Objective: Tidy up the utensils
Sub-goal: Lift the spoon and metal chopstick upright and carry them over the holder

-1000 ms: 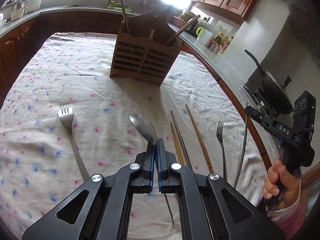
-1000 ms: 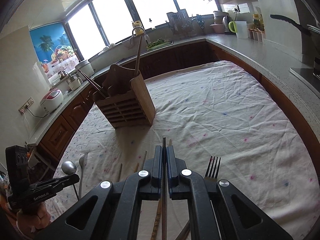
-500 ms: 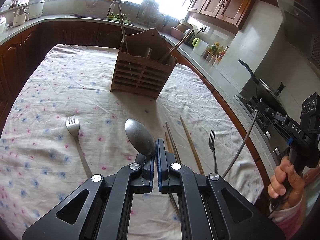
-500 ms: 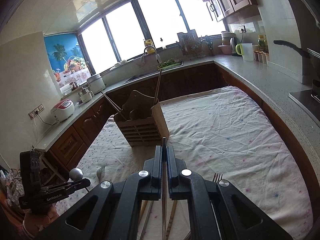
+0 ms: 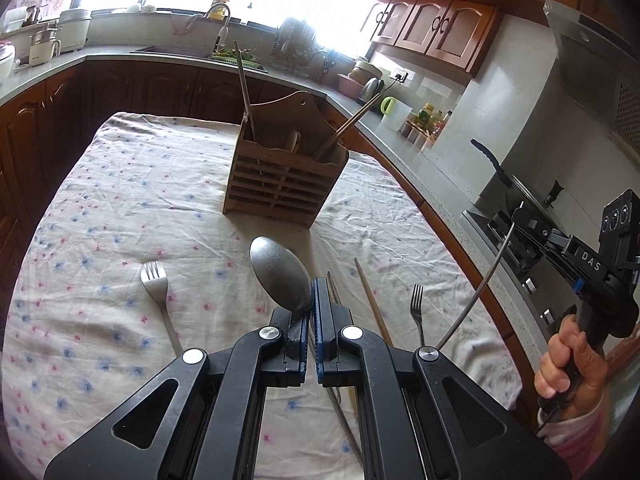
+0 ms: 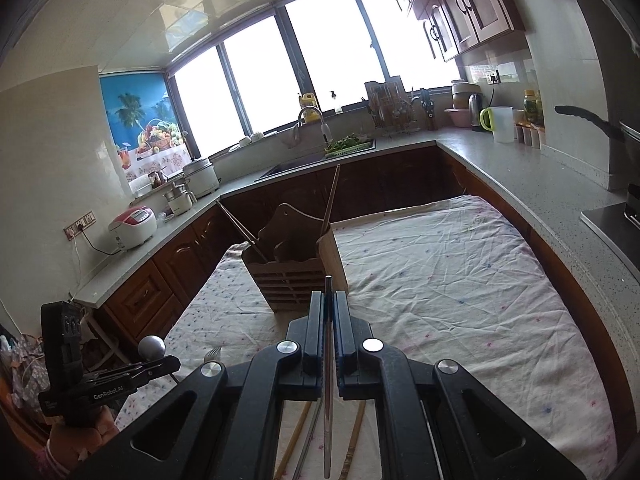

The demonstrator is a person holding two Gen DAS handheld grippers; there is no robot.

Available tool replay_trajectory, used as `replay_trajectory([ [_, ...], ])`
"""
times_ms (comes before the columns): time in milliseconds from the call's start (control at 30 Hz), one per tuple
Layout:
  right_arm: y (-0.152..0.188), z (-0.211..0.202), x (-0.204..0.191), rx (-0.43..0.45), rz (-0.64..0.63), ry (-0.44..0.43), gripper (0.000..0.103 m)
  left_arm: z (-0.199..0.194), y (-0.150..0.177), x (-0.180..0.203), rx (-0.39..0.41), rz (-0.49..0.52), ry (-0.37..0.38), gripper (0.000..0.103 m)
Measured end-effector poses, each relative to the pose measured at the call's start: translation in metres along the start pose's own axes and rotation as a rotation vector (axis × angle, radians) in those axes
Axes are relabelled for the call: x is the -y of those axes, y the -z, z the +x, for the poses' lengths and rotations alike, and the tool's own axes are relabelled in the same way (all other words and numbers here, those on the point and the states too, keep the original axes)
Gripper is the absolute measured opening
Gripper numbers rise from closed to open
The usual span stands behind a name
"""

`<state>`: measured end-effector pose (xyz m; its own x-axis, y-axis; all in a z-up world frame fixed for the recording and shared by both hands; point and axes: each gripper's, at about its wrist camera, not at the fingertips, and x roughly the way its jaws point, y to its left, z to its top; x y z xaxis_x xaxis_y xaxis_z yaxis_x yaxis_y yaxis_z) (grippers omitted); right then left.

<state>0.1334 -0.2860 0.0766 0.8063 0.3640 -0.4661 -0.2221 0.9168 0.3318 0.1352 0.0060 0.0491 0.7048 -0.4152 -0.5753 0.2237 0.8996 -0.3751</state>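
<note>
Steel spoon [image 5: 282, 278] and utensil handle [image 6: 328, 364] have risen, tongs clamped.

A flowery cloth [image 5: 120, 216] covers the table. Past it runs a grey counter [image 6: 520, 168] with brown cupboards [image 6: 160, 280] under it. A tap [image 6: 310, 114] bends over the sink, with green leaves [image 6: 344, 145] beside it. A white and red rice cooker [image 6: 132, 227] sits near the wall. A jug [image 6: 498, 123] with a green handle stands by the kettle [image 6: 474, 110]. Big windows [image 6: 320, 56] shine bright.

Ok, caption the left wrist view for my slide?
Left tongs lift a spoon toward the wooden holder.
</note>
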Motion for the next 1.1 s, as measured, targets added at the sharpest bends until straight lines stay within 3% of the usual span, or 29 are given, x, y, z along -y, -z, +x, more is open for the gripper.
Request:
replay_trajectory([
  [600,-0.036,0.028,-0.015,0.05,-0.02,-0.046,0.004,-0.008,-0.047,-0.009,0.099,0.019,-0.038,0.002],
  [1100,-0.097,0.073,-0.025,0.154,-0.008,-0.064,0.004,-0.002,-0.133,-0.016,0.276,0.053,-0.094,0.002],
])
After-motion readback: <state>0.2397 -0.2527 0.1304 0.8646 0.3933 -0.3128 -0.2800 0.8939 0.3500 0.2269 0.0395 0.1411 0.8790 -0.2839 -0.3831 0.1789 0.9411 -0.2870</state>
